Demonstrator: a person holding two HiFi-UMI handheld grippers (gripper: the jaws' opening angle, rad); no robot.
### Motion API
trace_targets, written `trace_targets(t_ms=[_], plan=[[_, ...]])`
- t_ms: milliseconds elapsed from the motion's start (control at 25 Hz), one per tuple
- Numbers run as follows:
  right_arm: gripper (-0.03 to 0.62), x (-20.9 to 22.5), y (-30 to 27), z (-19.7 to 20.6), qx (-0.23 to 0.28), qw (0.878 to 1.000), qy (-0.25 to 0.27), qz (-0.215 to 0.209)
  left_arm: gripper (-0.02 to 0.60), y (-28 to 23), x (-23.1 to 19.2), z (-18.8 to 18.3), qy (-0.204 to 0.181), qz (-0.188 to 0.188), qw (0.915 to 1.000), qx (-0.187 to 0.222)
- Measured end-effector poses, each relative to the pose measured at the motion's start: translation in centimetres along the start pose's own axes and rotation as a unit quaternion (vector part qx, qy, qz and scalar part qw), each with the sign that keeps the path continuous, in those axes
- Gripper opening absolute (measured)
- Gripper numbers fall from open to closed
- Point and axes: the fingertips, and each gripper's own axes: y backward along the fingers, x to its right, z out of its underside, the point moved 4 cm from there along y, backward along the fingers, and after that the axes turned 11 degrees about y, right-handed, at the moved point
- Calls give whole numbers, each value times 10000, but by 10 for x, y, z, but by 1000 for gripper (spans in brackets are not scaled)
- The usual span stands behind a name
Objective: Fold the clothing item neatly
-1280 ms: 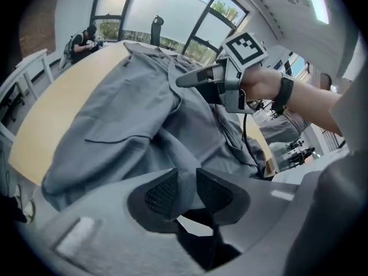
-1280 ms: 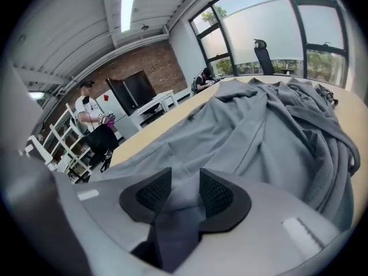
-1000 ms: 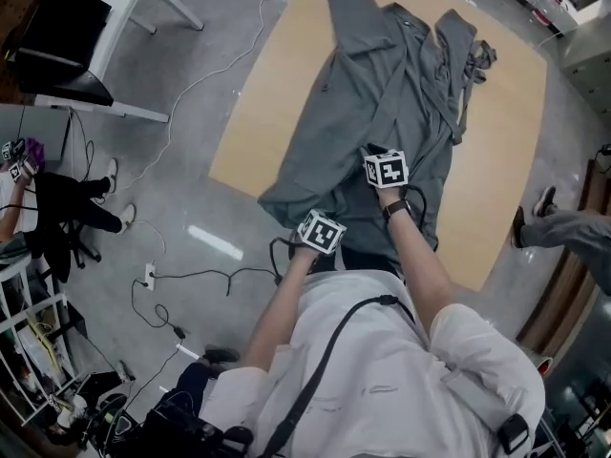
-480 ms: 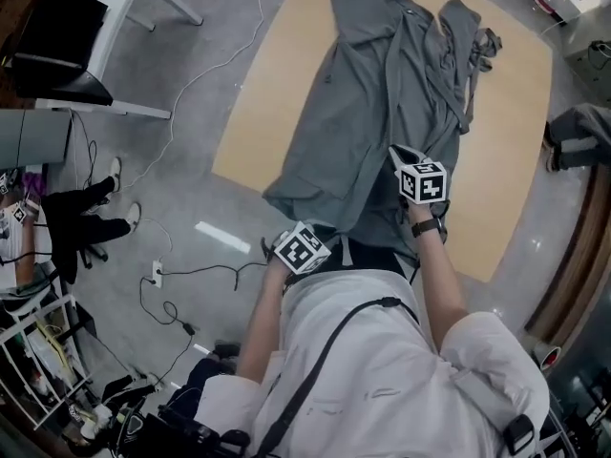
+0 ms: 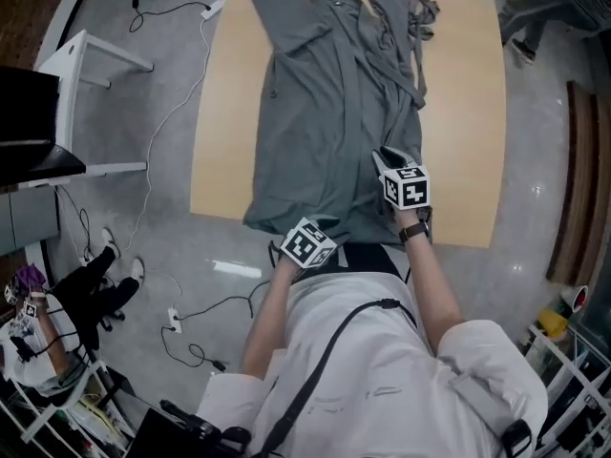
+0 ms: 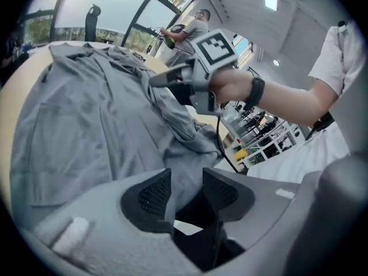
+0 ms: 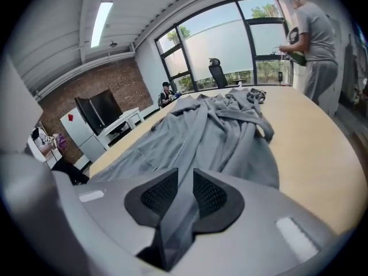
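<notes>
While we stand at the near edge of the worktop [image 5: 468,132], the grey garment [image 5: 325,113] lies spread lengthwise along it. Its loose ends are bunched at the far end, and its near hem hangs over the edge in front of us.

Our left gripper [image 6: 187,180] sits at that overhanging hem, just off the worktop's near edge. Its fingers [image 6: 152,194] have just been opening and stand apart. Grey cloth shows in the gap between them, but the pads do not press it.

Our right gripper [image 7: 185,180] is over the worktop on the garment's near right part, a little farther in than the left. Its fingers [image 7: 213,197] have just eased open slightly, yet they sit close together. A fold of the garment fills the gap between them, with both pads against it. In the left gripper view, the cloth rises in a ridge up to the right gripper's tips.

Beyond the far end, a person [image 7: 313,33] stands by the windows. Cables [image 5: 162,113] trail across the floor to the left of the worktop.
</notes>
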Motion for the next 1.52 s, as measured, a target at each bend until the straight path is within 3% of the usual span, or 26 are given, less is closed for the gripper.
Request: trace_targets(t_ms=[240,480,680,840,960,1080,1200,1280,1520], plan=[[83,9,74,32,382,9966,-614,389,179,28,-32,-91,-205,-301,9967,724],[82,-4,115,83,270,9941,-909,536,176,33,-70,-172,505,-365,9893,1319],[148,-22,122,130,-390,9959,-635,505,176,6,-79,-196,355,-411,9932,1029],[131,-7,127,163,-911,9807,-931,1459,176,-17,-77,-205,301,-348,9951,877],[222,1,125,166,-926,9720,-1037,1894,175,-30,-74,-209,234,-355,9960,783],[251,12,124,167,-893,9651,-1027,2237,176,-42,-77,-216,311,-306,9959,793],[234,21,117,172,-1003,9622,-1166,2246,175,-49,-92,-245,547,-287,9925,1053],[180,23,113,175,-1068,9622,-1253,2168,175,-51,-109,-276,765,-341,9878,1312],[78,16,111,183,-999,9674,-1270,1952,155,-43,-167,-381,1199,-738,9673,2110]])
